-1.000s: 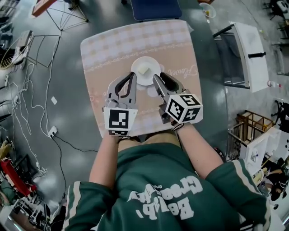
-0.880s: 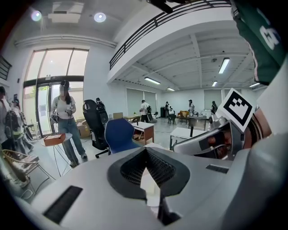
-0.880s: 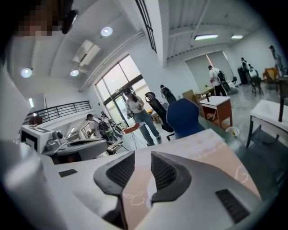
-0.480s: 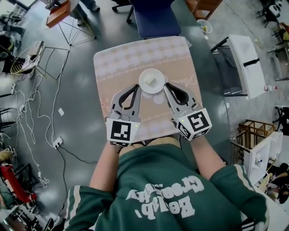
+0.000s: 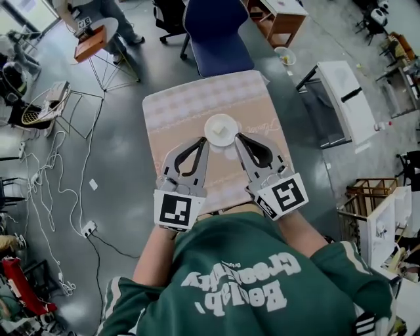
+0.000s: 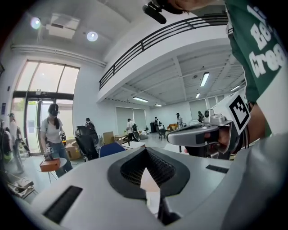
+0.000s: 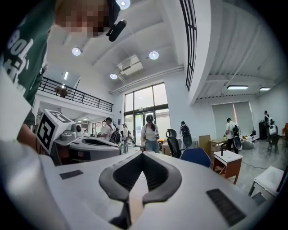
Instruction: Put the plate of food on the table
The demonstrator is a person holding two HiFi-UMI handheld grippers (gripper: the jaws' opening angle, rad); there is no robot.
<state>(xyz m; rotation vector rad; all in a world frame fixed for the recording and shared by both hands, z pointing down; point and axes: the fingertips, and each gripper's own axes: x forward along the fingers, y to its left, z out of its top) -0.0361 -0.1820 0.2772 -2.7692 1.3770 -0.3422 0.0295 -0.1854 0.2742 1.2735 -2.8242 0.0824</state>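
A white plate with a pale piece of food rests on the table, which has a beige patterned cloth. In the head view my left gripper is just left of the plate and nearer to me, shut and empty. My right gripper is just right of the plate; its jaws have just been closing with nothing between them, and it is shut. Both grippers point about level over the room. The left gripper and the right gripper show met tips in their own views.
A blue chair stands at the table's far side. A white side table is on the right and a wooden cabinet is beyond it. Cables trail over the floor on the left. Several people stand in the background.
Both grippers lifted up from beside the plate. The right gripper's jaws went from open to shut and the gripper rolled. The plate stayed on the table, which now looks smaller and farther.
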